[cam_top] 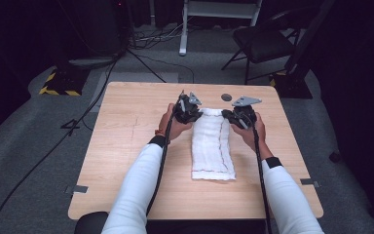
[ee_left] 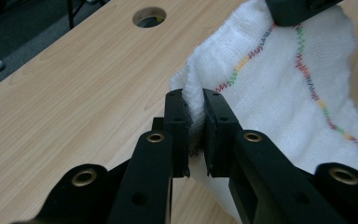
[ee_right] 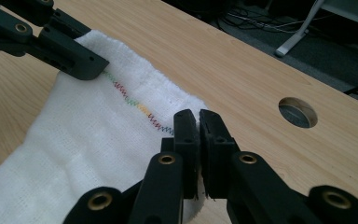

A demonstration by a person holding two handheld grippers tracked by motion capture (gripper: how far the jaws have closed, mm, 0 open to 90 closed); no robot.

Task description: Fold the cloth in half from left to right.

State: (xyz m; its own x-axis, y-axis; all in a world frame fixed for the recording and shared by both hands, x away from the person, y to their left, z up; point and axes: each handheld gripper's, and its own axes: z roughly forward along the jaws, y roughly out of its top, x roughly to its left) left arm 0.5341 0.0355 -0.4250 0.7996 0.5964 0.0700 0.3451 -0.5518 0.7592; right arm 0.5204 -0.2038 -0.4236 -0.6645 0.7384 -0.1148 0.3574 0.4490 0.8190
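Observation:
A white folded cloth (cam_top: pixel 213 146) with a multicoloured stitched line lies lengthwise on the wooden table (cam_top: pixel 126 146). My left gripper (cam_top: pixel 191 111) is shut on the cloth's far left corner (ee_left: pixel 193 100), with fabric pinched between the jaws (ee_left: pixel 195 123). My right gripper (cam_top: pixel 237 117) is shut on the far right corner (ee_right: pixel 186 105), its jaws pressed together on the edge (ee_right: pixel 197 140). The far end of the cloth is lifted off the table while the near end rests on it. Across the cloth, each gripper view shows the other gripper holding its corner.
A round hole (cam_top: pixel 226 97) is cut in the table just beyond the cloth, seen also as the hole (ee_right: pixel 298 112) in the right gripper view. A black chair (cam_top: pixel 263 41) and cables lie on the floor beyond the table.

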